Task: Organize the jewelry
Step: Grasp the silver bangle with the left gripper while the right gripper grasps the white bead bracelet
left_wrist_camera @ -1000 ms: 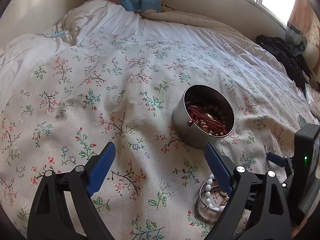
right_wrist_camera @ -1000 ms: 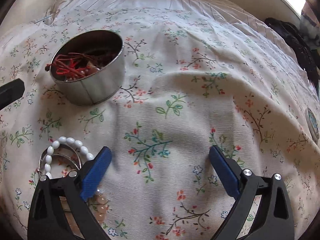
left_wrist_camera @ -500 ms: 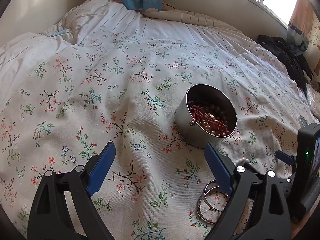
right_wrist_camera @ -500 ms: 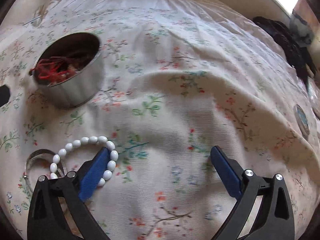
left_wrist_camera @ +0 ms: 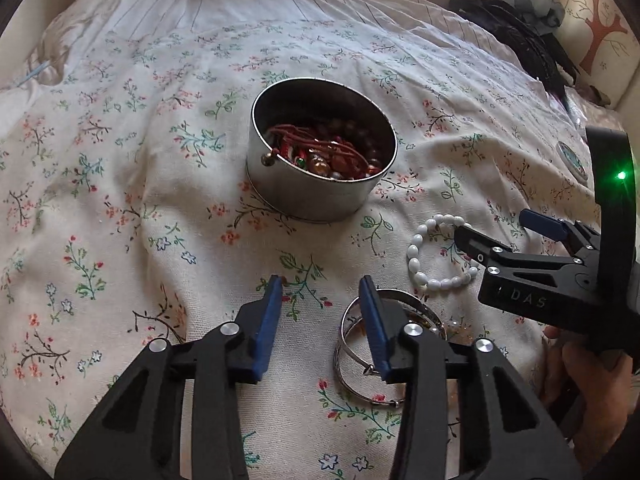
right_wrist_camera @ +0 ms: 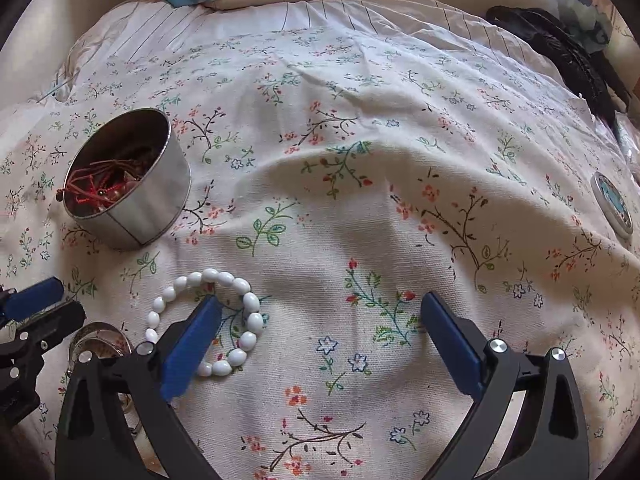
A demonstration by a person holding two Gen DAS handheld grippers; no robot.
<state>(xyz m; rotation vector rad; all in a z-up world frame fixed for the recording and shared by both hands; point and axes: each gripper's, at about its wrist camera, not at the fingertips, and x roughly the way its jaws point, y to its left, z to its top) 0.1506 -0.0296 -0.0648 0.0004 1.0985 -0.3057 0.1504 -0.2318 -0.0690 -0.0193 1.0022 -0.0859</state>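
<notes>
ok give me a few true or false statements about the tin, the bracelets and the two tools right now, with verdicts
1. The metal tin lies tipped on its side. False: it stands upright, red cords and beads inside.
2. The white bead bracelet lies on the floral sheet. True.
3. The right tool grips the white bracelet. False: open, one finger inside the loop.
4. The left tool is closing on nothing. True.
5. Silver bangles lie outside the tin. True.
</notes>
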